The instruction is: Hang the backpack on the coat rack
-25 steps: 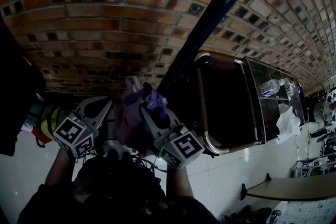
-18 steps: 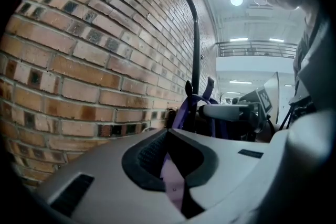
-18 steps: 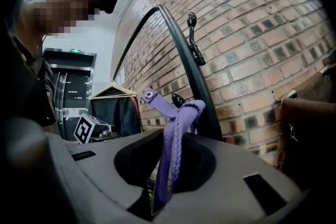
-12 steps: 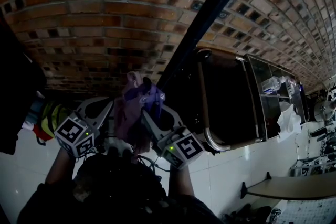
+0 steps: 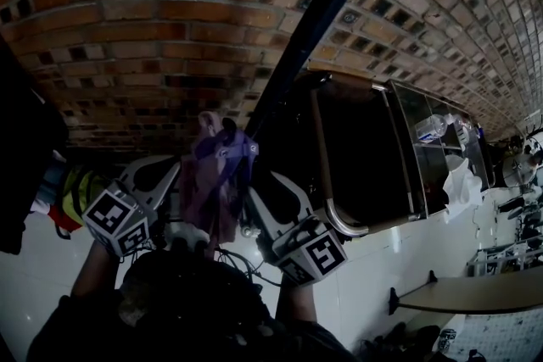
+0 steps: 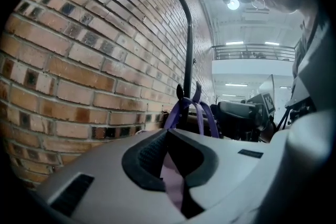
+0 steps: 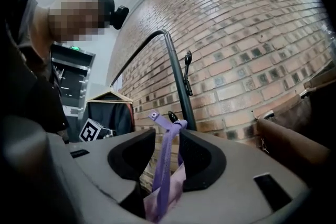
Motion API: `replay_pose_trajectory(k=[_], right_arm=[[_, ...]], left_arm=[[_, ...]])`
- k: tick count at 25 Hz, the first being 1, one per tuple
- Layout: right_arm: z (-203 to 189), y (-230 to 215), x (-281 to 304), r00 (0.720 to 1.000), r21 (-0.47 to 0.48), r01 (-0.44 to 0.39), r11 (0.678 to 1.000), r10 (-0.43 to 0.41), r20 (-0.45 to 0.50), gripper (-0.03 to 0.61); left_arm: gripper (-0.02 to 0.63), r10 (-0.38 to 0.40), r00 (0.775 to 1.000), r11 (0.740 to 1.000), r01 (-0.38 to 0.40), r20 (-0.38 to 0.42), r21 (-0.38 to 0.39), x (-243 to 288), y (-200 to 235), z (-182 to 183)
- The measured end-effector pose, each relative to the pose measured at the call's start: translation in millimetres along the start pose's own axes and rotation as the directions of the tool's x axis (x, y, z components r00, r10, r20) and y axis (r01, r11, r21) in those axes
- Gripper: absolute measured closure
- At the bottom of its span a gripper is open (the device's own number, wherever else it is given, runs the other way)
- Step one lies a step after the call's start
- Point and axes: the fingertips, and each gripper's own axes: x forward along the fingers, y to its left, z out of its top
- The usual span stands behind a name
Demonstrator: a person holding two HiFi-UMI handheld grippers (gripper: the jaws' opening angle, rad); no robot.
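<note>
1. The fingers [image 6: 148,157] of my left gripper [image 6: 176,161] are closed on a fold of pale lilac fabric of the backpack [image 5: 212,182], which hangs between my two grippers.
2. My right gripper [image 7: 167,157] has its fingers apart. The purple strap [image 7: 169,147] runs up through the gap without being pinched, so only the left is holding anything.
3. Just beyond both sets of fingertips the strap loops over a small hook [image 6: 179,91] on the dark pole of the coat rack [image 5: 310,34]. The pole rises past my fingers, with the brick wall [image 5: 153,21] close behind it.
4. I judge the loop is seated, but I can't see how deep it sits on the hook.
5. What could go wrong:
   - If I let go with the left while the loop rides only on the hook's tip, the bag's weight could drag it off.
   - If I pull the right away carelessly, an open finger could snag the strap and lift it free.
   - If I pull sideways with the left, I could tip or swing the rack.
6. Writing: the marker cubes [image 5: 119,220] show square black-and-white patterns, no words. A green sign [image 7: 76,48] far behind my right fingers is too small to read. I see no brand on the bag.
</note>
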Motion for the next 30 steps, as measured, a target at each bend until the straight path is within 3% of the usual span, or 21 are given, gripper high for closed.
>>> replay_pose_trajectory(k=[4,7,14,18,25,30], right_arm=[[12,6,-2,0.999,-0.015,-0.004,1.0,0.004,0.04,0.49],[18,6,0,0.997,0.028,0.002,1.0,-0.004,0.075,0.556],[21,26,11,0.993,0.027,0.011,1.0,-0.014,0.119,0.558],[15,42,14,0.995,-0.007,0.024,1.0,-0.023,0.099,0.56],[5,70,-8,0.997,-0.029,-0.015,0.999,0.017,0.08,0.56],[0,104,-65,0.996,-0.035,-0.058,0.998,0.06,0.064,0.56]], left_arm=[[0.6,-0.016,1.0,1.0,0.016,0.006,0.004,3,-6,4],[0.6,-0.027,1.0,1.0,0.027,0.002,-0.006,4,-9,4],[0.6,-0.087,0.996,0.996,0.087,0.005,-0.018,-1,-13,4],[0.6,-0.136,0.99,0.991,0.135,-0.035,-0.023,-8,-21,-4],[0.6,-0.076,0.997,0.997,0.075,-0.012,-0.014,-40,-42,-14],[0.6,-0.034,0.999,0.999,0.034,0.0,0.001,-73,-98,-25]])
